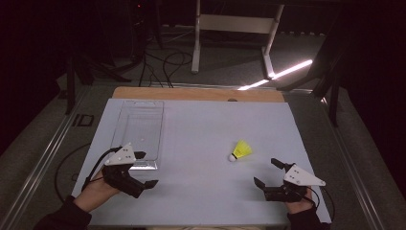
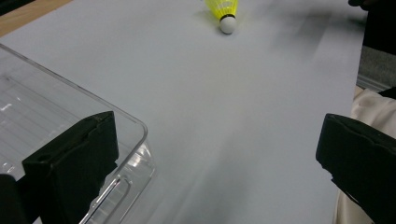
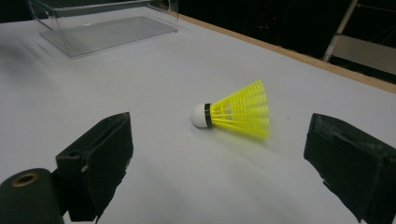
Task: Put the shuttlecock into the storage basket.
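A yellow plastic shuttlecock with a white rounded cork head (image 1: 241,150) lies on its side on the pale grey sheet that covers the table (image 1: 201,143), a little toward four o'clock from the sheet's middle. In the high view its head points toward seven o'clock and its skirt toward one o'clock. In the right gripper view the shuttlecock (image 3: 236,113) lies ahead, between the lines of the two black jaws but clear of both, head toward nine o'clock and skirt toward three o'clock.

The right gripper (image 1: 268,173) hovers near the sheet's five o'clock corner, at about five o'clock from the shuttlecock and near it without touching. Its jaws stand wide apart with nothing between them.

The left gripper (image 1: 146,168) is held near the seven o'clock corner, just beside the near end of a clear rectangular plastic box (image 1: 139,129) that lies lengthwise on the left half of the sheet. Its jaws are also spread wide and hold nothing. In the left gripper view one jaw is in front of the corner of the clear box (image 2: 70,116), and the shuttlecock (image 2: 225,14) lies well apart at twelve o'clock.

Past the sheet's far edge a strip of bare wooden tabletop (image 1: 191,93) shows.
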A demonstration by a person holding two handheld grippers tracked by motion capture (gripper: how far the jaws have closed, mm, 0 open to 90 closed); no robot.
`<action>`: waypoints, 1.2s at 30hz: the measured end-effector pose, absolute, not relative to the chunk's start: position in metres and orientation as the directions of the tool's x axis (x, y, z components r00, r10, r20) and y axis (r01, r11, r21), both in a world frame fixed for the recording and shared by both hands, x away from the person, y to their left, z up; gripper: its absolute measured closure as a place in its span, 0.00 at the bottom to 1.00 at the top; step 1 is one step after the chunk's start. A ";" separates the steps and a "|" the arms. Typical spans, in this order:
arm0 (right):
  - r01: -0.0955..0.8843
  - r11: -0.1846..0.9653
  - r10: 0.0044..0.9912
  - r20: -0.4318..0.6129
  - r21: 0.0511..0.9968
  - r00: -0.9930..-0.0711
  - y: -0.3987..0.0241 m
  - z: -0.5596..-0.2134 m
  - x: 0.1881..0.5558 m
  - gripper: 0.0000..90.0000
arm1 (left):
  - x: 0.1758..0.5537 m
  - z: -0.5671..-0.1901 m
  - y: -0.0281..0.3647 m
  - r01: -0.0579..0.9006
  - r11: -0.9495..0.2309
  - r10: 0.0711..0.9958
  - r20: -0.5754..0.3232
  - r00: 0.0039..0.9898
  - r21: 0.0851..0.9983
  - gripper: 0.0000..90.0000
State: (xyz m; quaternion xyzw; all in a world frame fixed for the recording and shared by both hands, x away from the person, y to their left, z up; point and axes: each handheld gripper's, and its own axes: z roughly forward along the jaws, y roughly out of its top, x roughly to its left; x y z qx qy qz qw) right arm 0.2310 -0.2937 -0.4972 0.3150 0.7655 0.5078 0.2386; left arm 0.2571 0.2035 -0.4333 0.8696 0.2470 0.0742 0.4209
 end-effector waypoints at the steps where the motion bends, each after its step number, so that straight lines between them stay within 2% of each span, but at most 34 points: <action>1: 0.240 0.287 0.725 -0.047 0.927 -0.687 -0.294 -0.497 0.231 0.09 | 0.258 -0.433 0.202 0.368 -0.531 0.492 -0.076 0.867 0.763 0.00; 12: 0.248 0.291 0.723 -0.043 0.924 -0.690 -0.293 -0.498 0.231 0.09 | 0.263 -0.430 0.187 0.386 -0.614 0.471 -0.072 0.879 0.688 0.00; 17: 0.250 0.291 0.723 -0.041 0.924 -0.690 -0.293 -0.498 0.231 0.09 | 0.265 -0.431 0.174 0.395 -0.673 0.455 -0.070 0.888 0.625 0.00; 26: 0.254 0.293 0.719 -0.038 0.922 -0.694 -0.293 -0.498 0.232 0.09 | 0.270 -0.434 0.158 0.467 -0.685 0.499 -0.107 0.860 0.560 0.00; 36: 0.257 0.295 0.718 -0.036 0.920 -0.696 -0.292 -0.499 0.232 0.09 | 0.265 -0.432 0.129 0.487 -0.719 0.509 -0.102 0.855 0.495 0.00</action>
